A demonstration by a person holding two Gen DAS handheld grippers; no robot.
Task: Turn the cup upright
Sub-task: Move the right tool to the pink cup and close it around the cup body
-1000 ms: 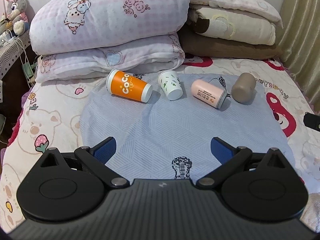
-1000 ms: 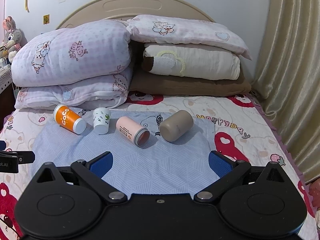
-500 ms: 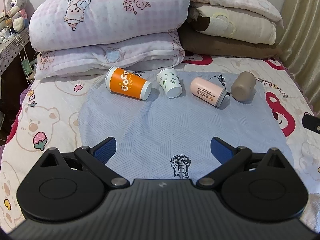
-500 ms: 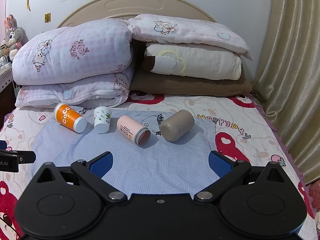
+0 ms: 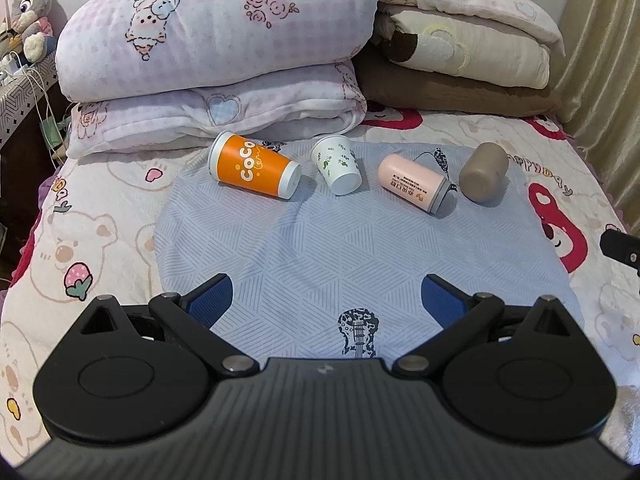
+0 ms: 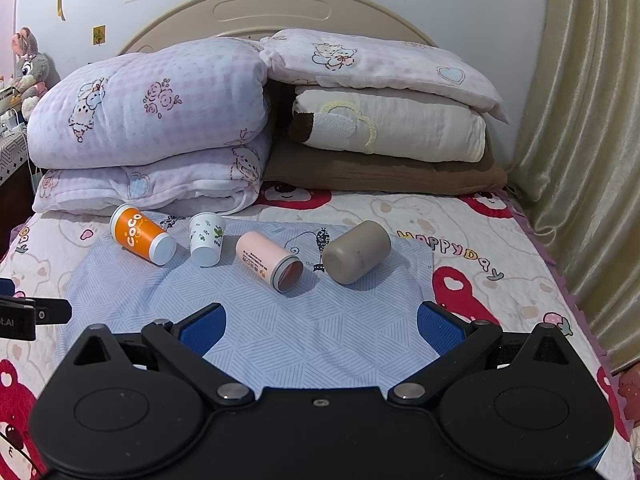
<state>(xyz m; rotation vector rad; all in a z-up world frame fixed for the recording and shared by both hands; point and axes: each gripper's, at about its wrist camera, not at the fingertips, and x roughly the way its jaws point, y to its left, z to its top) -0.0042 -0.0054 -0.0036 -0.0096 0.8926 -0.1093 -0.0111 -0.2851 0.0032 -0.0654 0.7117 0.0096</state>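
Several cups lie on their sides in a row on a blue-grey cloth (image 5: pixel 320 248) on the bed: an orange "CoCo" cup (image 5: pixel 253 166) (image 6: pixel 141 234), a small white cup with green leaves (image 5: pixel 337 165) (image 6: pixel 206 239), a pink cup (image 5: pixel 412 182) (image 6: pixel 267 261) and a taupe cup (image 5: pixel 483 171) (image 6: pixel 356 252). My left gripper (image 5: pixel 326 300) is open and empty, well short of the cups. My right gripper (image 6: pixel 322 326) is open and empty, also short of them, nearest the pink and taupe cups.
Stacked pillows and folded quilts (image 6: pixel 152 120) rise right behind the cups. A curtain (image 6: pixel 580 160) hangs at the bed's right. A nightstand with a plush toy (image 5: pixel 28 16) and cables stands at the left. Each gripper's tip shows at the other view's edge (image 5: pixel 620 246).
Both grippers have drifted slightly; the cups sit a little higher and closer in the left view. No cup has moved and both grippers stay open.
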